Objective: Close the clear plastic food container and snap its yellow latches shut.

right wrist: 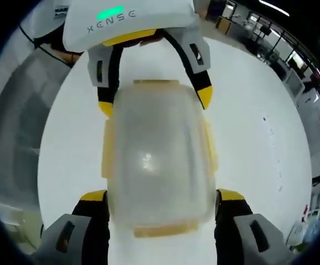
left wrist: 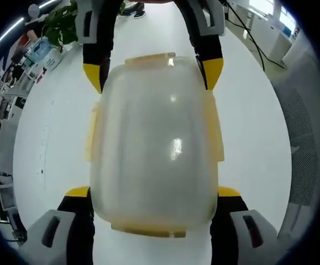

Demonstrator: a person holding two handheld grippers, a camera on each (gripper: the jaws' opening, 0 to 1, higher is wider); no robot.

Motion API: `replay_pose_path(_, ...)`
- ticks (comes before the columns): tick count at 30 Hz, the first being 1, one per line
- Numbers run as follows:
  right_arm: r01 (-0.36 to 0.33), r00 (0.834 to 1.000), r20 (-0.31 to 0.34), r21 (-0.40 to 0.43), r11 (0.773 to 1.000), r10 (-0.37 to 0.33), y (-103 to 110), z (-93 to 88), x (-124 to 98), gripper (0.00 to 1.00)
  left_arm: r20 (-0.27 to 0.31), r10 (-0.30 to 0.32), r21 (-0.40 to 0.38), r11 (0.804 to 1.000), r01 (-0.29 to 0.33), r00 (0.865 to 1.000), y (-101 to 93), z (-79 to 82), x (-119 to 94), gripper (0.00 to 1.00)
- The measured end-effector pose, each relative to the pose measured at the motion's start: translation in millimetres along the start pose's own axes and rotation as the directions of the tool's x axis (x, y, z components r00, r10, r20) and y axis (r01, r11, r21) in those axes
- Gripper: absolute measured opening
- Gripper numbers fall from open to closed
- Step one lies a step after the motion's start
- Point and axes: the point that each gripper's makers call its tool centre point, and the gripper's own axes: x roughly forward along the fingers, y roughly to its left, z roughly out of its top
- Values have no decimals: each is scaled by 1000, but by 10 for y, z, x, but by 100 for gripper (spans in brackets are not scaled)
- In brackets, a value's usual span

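The lid [left wrist: 154,138] sits on the container [right wrist: 157,160], between both tools [left wrist: 154,196] [right wrist: 162,196], spread wide; latches [left wrist: 218,132] seemingly unsnapped.

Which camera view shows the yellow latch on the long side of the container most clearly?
The left gripper view. There the side latch on the clear container stands out sharply against the white table. In the right gripper view the side latch appears smaller and paler, partly blurred by the frosted plastic.
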Motion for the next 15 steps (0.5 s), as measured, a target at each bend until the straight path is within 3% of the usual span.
replay_pose_path(15,3,1000,-25,4,1000,-3,171,78,24,78,7,-3,1,1000,3,1000,-156,-71,-55,89)
